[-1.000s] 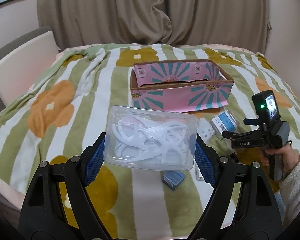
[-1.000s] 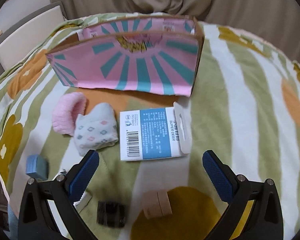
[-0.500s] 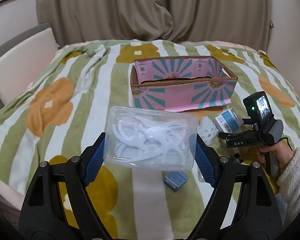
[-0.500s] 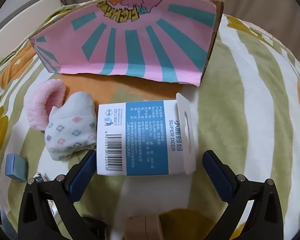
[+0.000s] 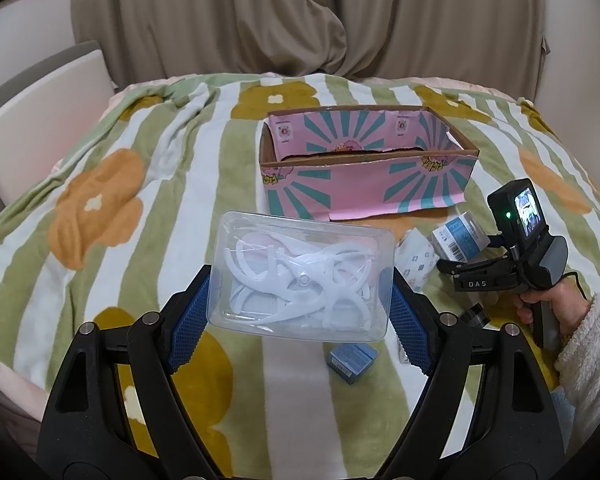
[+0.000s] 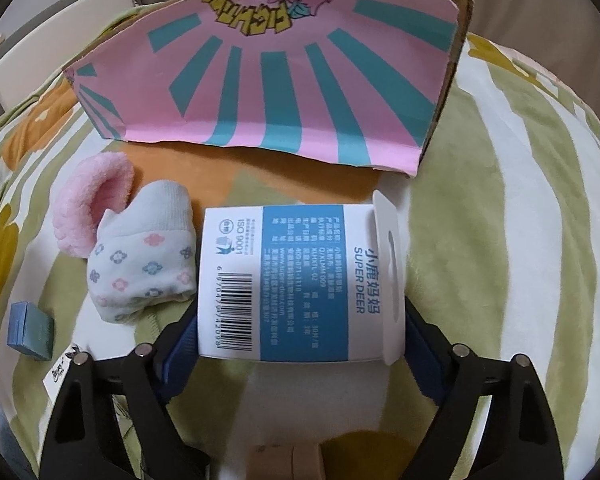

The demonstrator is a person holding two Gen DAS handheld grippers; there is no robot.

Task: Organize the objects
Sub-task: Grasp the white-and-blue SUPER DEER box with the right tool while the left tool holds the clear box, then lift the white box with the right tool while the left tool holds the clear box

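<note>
My left gripper (image 5: 300,312) is shut on a clear plastic box of white clips (image 5: 302,276) and holds it above the blanket, in front of the pink and teal cardboard box (image 5: 364,172). My right gripper (image 6: 300,344) straddles a blue and white packet (image 6: 300,284) that lies on the blanket just before the cardboard box (image 6: 268,80). Its blue pads (image 6: 180,340) sit at both sides of the packet, and contact is unclear. The right gripper also shows in the left wrist view (image 5: 512,256), with the packet (image 5: 458,236).
A white patterned sock (image 6: 140,264) and a pink fuzzy sock (image 6: 88,204) lie left of the packet. A small blue box (image 6: 30,336) and a white tag (image 6: 60,372) lie at left. A tan block (image 6: 288,460) lies near the lower edge. A chair (image 5: 40,128) stands left.
My right gripper moved forward until the packet sits between its fingers, and the fingers narrowed around it. My left gripper kept the clip box and rose slightly.
</note>
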